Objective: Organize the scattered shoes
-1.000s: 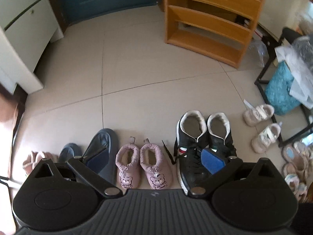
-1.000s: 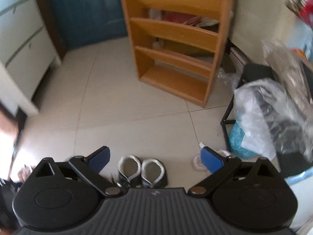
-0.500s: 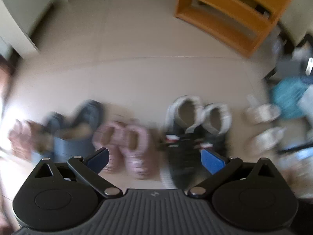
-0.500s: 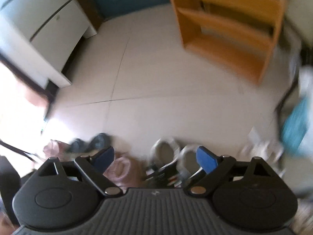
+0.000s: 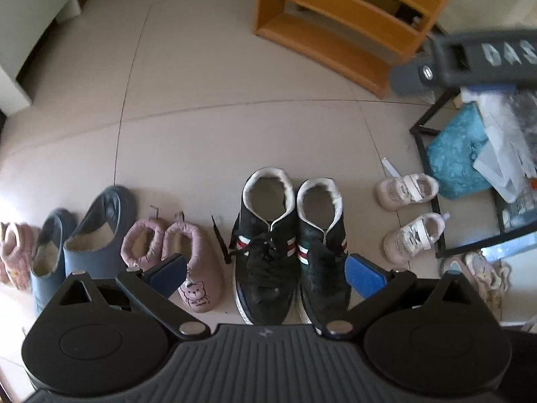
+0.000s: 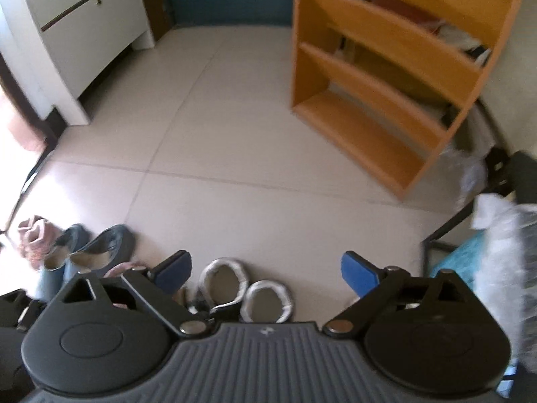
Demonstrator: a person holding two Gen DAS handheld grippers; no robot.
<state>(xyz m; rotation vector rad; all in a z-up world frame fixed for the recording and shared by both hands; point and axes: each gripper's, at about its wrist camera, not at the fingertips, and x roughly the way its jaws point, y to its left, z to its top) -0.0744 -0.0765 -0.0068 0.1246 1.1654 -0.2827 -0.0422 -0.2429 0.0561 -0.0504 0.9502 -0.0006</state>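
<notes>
While both grippers, left gripper (image 5: 265, 270) and right gripper (image 6: 266, 270), are hovering spread and empty, the small white sneakers (image 5: 407, 189) at frame right are looking light, soft, best pinched at the heel collar.

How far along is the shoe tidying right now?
Done: black sneakers, pink slippers and blue slippers sit paired in a row on the floor. In hand: nothing; the left claw and right claw are open and empty. Left: the white toddler shoes lie apart and angled; the wooden shelf looks unused.
</notes>
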